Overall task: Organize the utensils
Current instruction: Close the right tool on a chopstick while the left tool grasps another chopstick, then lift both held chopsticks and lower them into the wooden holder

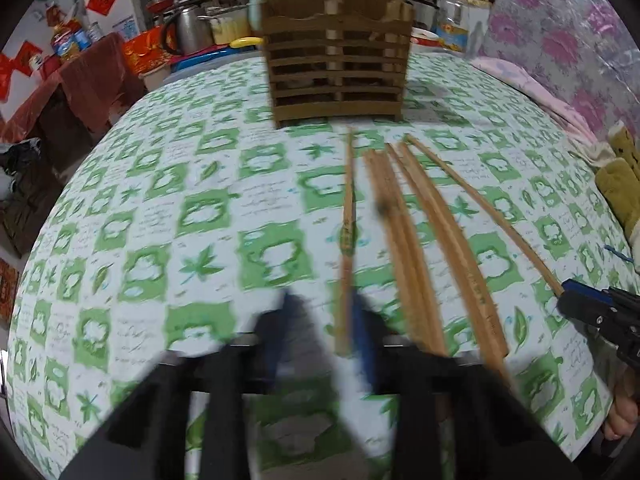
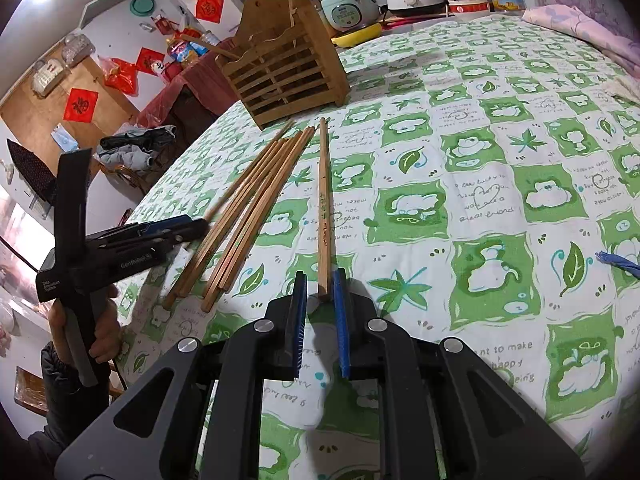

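Note:
Several wooden chopsticks lie side by side on the green-and-white tablecloth, in front of a slatted wooden utensil holder. The holder has a chopstick standing in it. My left gripper is open, blurred, with the near end of the leftmost chopstick between its fingers. It also shows in the right wrist view beside the bundle. My right gripper is open, its blue pads either side of the near end of a single chopstick. It also shows in the left wrist view.
Pots, bottles and a rice cooker crowd the table's far edge behind the holder. A pink floral cloth hangs on the right. A yellowish stuffed item sits at the right edge. A blue scrap lies on the cloth.

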{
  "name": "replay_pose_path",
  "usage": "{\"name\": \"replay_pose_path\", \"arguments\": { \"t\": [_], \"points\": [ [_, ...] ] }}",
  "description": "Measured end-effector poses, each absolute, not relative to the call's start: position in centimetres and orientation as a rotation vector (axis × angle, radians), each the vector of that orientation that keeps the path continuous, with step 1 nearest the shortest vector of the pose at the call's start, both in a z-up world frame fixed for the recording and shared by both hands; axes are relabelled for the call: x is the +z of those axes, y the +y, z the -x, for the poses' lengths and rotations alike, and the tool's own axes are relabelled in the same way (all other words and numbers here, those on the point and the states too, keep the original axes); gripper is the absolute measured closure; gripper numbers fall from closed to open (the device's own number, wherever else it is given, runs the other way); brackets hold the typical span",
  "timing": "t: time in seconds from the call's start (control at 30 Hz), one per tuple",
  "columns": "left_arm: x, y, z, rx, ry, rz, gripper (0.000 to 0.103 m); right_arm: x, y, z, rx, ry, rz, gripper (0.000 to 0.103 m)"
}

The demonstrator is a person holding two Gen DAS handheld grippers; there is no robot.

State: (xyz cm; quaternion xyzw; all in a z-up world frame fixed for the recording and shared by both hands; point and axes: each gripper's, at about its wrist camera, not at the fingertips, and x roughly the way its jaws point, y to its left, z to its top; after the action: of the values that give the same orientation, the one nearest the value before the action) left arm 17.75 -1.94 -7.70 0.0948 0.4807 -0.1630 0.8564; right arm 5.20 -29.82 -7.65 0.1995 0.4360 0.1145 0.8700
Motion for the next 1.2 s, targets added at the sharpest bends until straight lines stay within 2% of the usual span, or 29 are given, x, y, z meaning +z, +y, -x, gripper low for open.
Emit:
{"name": "replay_pose_path", "arguments": {
  "t": [0.13,0.23,0.27,0.3,0.37,0.47,0.53,0.57,0.63,0.77,0.9,1.2],
  "points": [
    [-7.5,1.0,-16.6,-0.269,0.991,-0.175,0.094,-7.3,-29.3,-4.9,0.217,0.909,-0.364,0.087],
    [-7.4,2.6,-16.0,-0.267,0.979,-0.139,0.091,-6.9,-28.8,-4.8,0.207,0.896,-0.327,0.071],
    [-7.4,2.8,-15.9,-0.271,0.974,-0.129,0.091,-6.8,-28.8,-4.8,0.199,0.893,-0.316,0.062],
    [-7.4,2.9,-15.9,-0.273,0.971,-0.123,0.091,-6.7,-28.6,-4.8,0.188,0.888,-0.299,0.059],
    [-7.4,2.6,-15.8,-0.267,0.966,-0.134,0.091,-6.7,-28.4,-5.0,0.177,0.896,-0.278,0.059],
    [-7.4,2.5,-15.6,-0.260,0.955,-0.145,0.091,-6.8,-28.0,-5.1,0.159,0.902,-0.239,0.062],
    [-7.4,2.5,-15.6,-0.257,0.953,-0.140,0.091,-6.8,-27.4,-5.1,0.132,0.906,-0.170,0.073],
    [-7.4,2.4,-15.5,-0.254,0.952,-0.139,0.091,-6.8,-27.0,-5.0,0.133,0.908,-0.142,0.084],
    [-7.4,2.3,-15.3,-0.250,0.944,-0.147,0.092,-6.9,-26.0,-5.0,0.136,0.901,-0.075,0.095],
    [-7.3,1.9,-14.9,-0.260,0.931,-0.157,0.097,-6.4,-25.8,-4.5,0.143,0.869,-0.049,0.097],
    [-5.8,2.0,-14.6,-0.289,0.917,-0.117,0.098,-4.3,-26.4,-4.0,0.151,0.805,-0.067,0.096],
    [2.7,1.8,-13.4,-0.344,0.759,-0.080,0.097,3.0,-27.3,-3.4,0.181,0.632,-0.086,0.097]
  ]
}}
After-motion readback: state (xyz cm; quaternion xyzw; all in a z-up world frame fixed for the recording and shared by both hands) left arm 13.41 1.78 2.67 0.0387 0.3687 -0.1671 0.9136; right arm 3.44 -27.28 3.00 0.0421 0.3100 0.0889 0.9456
